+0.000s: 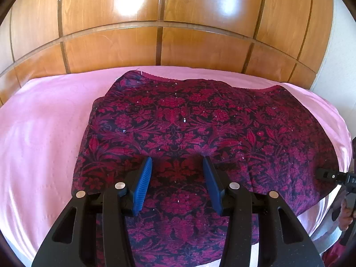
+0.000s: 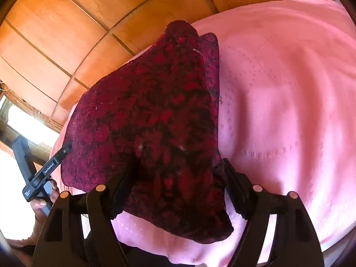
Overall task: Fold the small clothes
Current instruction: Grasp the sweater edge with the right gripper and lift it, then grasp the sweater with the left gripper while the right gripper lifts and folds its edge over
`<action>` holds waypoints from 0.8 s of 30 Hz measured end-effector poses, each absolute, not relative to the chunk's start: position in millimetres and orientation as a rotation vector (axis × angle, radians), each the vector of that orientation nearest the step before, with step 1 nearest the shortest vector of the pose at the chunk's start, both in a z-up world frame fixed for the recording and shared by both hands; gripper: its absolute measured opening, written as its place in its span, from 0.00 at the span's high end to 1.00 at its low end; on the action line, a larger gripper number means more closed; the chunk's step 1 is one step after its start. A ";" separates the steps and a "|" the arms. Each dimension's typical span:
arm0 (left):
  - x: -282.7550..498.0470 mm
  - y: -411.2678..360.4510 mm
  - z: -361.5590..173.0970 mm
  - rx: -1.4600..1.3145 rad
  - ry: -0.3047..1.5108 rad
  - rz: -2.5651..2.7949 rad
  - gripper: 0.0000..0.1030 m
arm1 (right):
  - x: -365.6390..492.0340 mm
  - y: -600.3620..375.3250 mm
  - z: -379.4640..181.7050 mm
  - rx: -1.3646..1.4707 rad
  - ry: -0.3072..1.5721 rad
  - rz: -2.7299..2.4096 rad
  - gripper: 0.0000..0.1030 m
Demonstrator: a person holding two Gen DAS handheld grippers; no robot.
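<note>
A: What is the biggest thing in view, and what could go wrong on it?

B: A pink sheet (image 1: pixel 40 122) covers a bed in front of glossy wooden panels (image 1: pixel 155 22). On it lies the task's thing, a dark red and black floral cloth (image 1: pixel 178 115), spread across the middle and hanging toward the near edge. My guess at the main risk: the sheet looks smooth and loose, so a drag on the cloth could wrinkle or pull the sheet with it and leave a crooked fold.

A: Where is the cloth relative to the left gripper?

B: The left gripper (image 1: pixel 178 162) hovers over the cloth's near middle. Its blue pads (image 1: pixel 142 184) stand moderately apart with patterned cloth visible under the gap, and they do not seem to press it. If it closes there, it may bunch the middle instead of an edge.

A: And the right gripper?

B: The right gripper (image 2: pixel 178 166) has a raised bunch of the same cloth between its dark fingers (image 2: pixel 235 191), which stand wide. The view is blurred, so I cannot tell whether they grip. The bunch looks thick; if the hold is loose, it could slip out and drop, undoing the fold.

A: Anything smaller?

B: Small white lint specks dot the cloth.
</note>
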State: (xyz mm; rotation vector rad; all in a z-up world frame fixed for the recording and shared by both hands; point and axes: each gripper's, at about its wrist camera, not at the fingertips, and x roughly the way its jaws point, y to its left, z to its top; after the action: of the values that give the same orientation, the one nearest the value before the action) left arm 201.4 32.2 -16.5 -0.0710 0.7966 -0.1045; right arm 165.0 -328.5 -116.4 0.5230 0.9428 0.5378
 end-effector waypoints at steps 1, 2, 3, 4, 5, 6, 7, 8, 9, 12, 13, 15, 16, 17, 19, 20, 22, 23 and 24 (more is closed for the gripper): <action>201.2 32.4 -17.1 -0.071 0.795 -0.107 0.56 | 164.3 -328.1 -116.5 0.523 0.938 0.535 0.27; 201.2 32.5 -17.3 -0.071 0.794 -0.108 0.56 | 162.6 -327.7 -115.6 0.526 0.936 0.532 0.25; 200.6 32.7 -17.5 -0.073 0.794 -0.106 0.56 | 161.6 -329.2 -117.3 0.534 0.935 0.536 0.25; 200.3 33.2 -17.1 -0.076 0.794 -0.106 0.56 | 161.2 -329.3 -118.0 0.535 0.935 0.536 0.26; 199.8 33.8 -16.0 -0.084 0.790 -0.106 0.56 | 161.7 -328.9 -117.7 0.527 0.934 0.535 0.32; 198.7 35.5 -14.4 -0.097 0.785 -0.107 0.56 | 161.2 -325.4 -116.0 0.523 0.934 0.538 0.43; 197.1 37.7 -12.3 -0.111 0.783 -0.107 0.56 | 160.5 -322.6 -115.1 0.521 0.938 0.542 0.47; 194.0 41.2 -9.0 -0.131 0.778 -0.109 0.56 | 159.8 -319.3 -112.5 0.518 0.941 0.550 0.57; 191.3 44.4 -5.9 -0.152 0.772 -0.114 0.56 | 159.0 -317.1 -109.9 0.512 0.939 0.556 0.62; 184.5 56.5 2.1 -0.212 0.764 -0.169 0.69 | 155.8 -311.7 -93.9 0.503 0.921 0.556 0.69; 184.8 59.6 1.3 -0.222 0.777 -0.187 0.73 | 154.5 -311.8 -87.3 0.510 0.904 0.560 0.69; 189.4 66.3 -3.9 -0.254 0.817 -0.233 0.80 | 151.1 -311.7 -70.0 0.528 0.862 0.576 0.71; 191.8 67.9 -7.8 -0.268 0.837 -0.257 0.80 | 149.7 -311.1 -63.5 0.530 0.847 0.584 0.72; 195.7 72.6 -13.2 -0.289 0.860 -0.278 0.80 | 146.9 -308.5 -50.8 0.530 0.816 0.605 0.72; 200.9 79.2 -20.0 -0.334 0.884 -0.311 0.80 | 143.5 -303.6 -32.6 0.520 0.773 0.639 0.73; 203.8 82.8 -22.4 -0.355 0.889 -0.318 0.85 | 141.3 -296.7 -19.3 0.507 0.744 0.665 0.73; 211.7 91.7 -26.9 -0.407 0.907 -0.343 0.85 | 138.6 -283.9 -2.5 0.483 0.707 0.702 0.73; 213.1 95.0 -27.6 -0.425 0.908 -0.349 0.85 | 137.5 -276.7 4.9 0.471 0.690 0.724 0.74; 215.4 98.1 -28.6 -0.445 0.912 -0.363 0.85 | 136.7 -266.0 14.0 0.458 0.670 0.754 0.74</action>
State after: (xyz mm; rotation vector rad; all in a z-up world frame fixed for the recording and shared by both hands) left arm 215.4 98.1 -28.6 -0.4446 0.9118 -0.3635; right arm 136.7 -266.0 14.0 0.4580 0.6704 0.7545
